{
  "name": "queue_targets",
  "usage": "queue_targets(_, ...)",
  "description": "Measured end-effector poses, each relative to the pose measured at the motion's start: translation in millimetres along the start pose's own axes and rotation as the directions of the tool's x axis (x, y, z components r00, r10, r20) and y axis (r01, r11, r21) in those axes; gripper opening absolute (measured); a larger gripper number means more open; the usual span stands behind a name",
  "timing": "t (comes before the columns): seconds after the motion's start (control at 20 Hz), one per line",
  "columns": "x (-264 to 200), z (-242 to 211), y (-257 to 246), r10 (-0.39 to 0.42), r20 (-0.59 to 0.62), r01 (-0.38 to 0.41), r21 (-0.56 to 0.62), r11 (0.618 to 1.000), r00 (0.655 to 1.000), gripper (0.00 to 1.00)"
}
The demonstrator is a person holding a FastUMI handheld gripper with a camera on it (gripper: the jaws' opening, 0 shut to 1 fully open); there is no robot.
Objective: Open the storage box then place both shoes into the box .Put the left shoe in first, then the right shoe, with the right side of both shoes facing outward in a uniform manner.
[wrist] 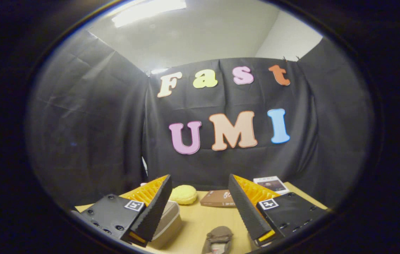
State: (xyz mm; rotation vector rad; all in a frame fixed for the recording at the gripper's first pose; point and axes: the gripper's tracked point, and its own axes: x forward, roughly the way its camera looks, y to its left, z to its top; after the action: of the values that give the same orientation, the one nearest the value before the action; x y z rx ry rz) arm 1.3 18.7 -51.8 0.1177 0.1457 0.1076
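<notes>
Tongs gape wide above the bench, gripping nothing; a shoe lies between the fingers, the storage box beside the left one.

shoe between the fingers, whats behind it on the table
Beyond the shoe, toward the booth wall, lie a brown flat box, a yellow round pad and a white booklet. The open gripper has fingers covering part of the storage box and booklet.

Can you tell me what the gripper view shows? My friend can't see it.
The gripper hovers open over a wooden table, fingers apart and holding nothing. A brown shoe lies between them, a storage box by one finger, a yellow sponge and brown box beyond.
</notes>
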Motion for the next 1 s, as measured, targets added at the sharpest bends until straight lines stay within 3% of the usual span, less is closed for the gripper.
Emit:
queue_targets(0.25,13.2,-44.2,19.6,0.064,-0.117,-0.047,0.141,0.989,0.991,1.0)
queue_targets(0.4,13.9,-84.2,29.2,0.108,-0.234,-0.036,0.292,0.956,0.966,1.0)
queue_targets(0.5,15.8,-103.4,33.9,0.142,-0.287,-0.012,0.41,0.912,0.947,1.0)
queue_targets(0.75,15.3,-148.4,40.0,0.211,-0.374,0.091,0.647,0.757,0.903,1.0)
queue_targets(1.0,18.7,-179.2,61.7,0.302,-0.428,0.104,0.703,0.703,0.852,1.0)
